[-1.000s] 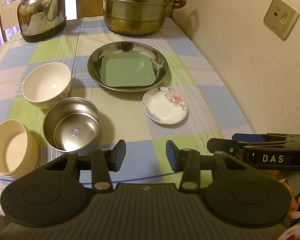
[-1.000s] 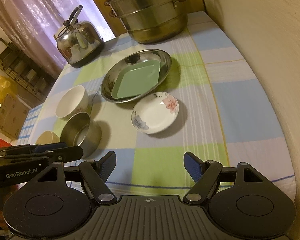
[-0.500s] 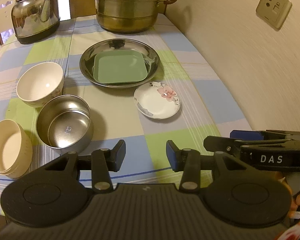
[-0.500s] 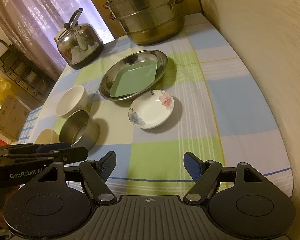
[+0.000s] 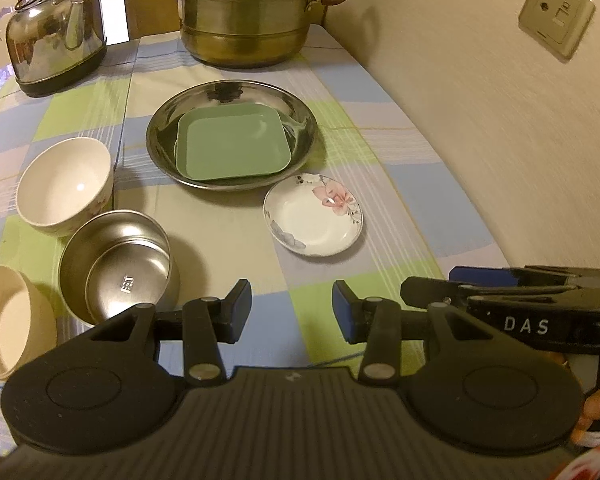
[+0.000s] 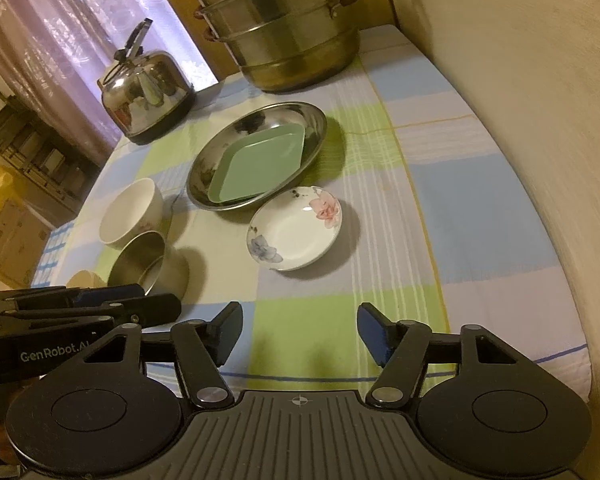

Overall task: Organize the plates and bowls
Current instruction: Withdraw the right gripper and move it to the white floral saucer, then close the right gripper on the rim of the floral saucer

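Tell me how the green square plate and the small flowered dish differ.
The green square plate is square with rounded corners and plain green; the flowered dish is round and white, with a pink flower and a blue one painted on it. The green plate lies inside the large steel pan; the flowered dish sits directly on the checked tablecloth, just beside that pan's rim. Both are shallow, empty and right side up.
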The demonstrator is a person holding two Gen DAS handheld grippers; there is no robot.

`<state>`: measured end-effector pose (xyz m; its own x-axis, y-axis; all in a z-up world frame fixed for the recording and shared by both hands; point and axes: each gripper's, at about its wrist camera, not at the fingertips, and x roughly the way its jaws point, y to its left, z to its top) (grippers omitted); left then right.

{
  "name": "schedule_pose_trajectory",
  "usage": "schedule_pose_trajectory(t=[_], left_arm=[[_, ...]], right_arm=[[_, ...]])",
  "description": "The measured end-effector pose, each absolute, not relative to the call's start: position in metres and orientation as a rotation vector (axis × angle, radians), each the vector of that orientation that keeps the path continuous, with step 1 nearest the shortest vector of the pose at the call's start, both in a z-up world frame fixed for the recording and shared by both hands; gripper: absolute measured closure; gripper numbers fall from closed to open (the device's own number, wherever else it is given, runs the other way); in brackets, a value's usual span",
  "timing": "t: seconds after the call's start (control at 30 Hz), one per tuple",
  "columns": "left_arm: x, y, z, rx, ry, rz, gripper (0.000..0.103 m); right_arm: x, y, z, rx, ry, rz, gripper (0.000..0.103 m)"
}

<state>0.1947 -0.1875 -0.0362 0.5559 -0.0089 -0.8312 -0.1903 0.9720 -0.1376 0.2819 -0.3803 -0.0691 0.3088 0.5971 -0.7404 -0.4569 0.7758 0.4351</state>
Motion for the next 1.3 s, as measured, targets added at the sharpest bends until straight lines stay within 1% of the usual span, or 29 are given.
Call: schedule_pose_trajectory(t=[0.23,0.47,0.6,0.7,0.9,0.93,1.03,1.2,1.3], left_arm=[[0.217,-0.177,-0.045,-0.241,0.971,0.097,0.062],[0.243,-0.163,-0.064,-0.268,0.977,0.127,0.062],[0.254,-0.161,-0.074,-0.279,0.991,0.125,0.063],[0.264,-0.161,-0.082,-0.279,1.005,0.125,0.065],[0.285,-0.159,-0.096,-0.281,1.025,0.125,0.067],[0.289,-0.158,-0.099,-0.285,1.032,0.126,0.07],[0.297,-0.156,-0.105,-0.289,1.042,0.125,0.071],[0.308,-0.154,-0.114,-0.286,1.06,0.123,0.074],[0.312,-0.152,-0.119,-0.289,1.067,0.123,0.078]], right_arm=[[0.298,-0.374,-0.079,0.154,1.062,0.668,0.05],[0.321,-0.365,-0.091,0.153,1.051,0.644,0.054],[0.334,-0.358,-0.098,0.156,1.053,0.64,0.058],[0.343,-0.351,-0.103,0.145,1.051,0.642,0.062],[0.361,-0.342,-0.116,0.142,1.06,0.63,0.067],[0.364,-0.34,-0.118,0.144,1.063,0.629,0.069],[0.371,-0.336,-0.123,0.147,1.077,0.627,0.072],[0.379,-0.331,-0.129,0.143,1.087,0.619,0.074],[0.382,-0.329,-0.132,0.147,1.095,0.616,0.075]])
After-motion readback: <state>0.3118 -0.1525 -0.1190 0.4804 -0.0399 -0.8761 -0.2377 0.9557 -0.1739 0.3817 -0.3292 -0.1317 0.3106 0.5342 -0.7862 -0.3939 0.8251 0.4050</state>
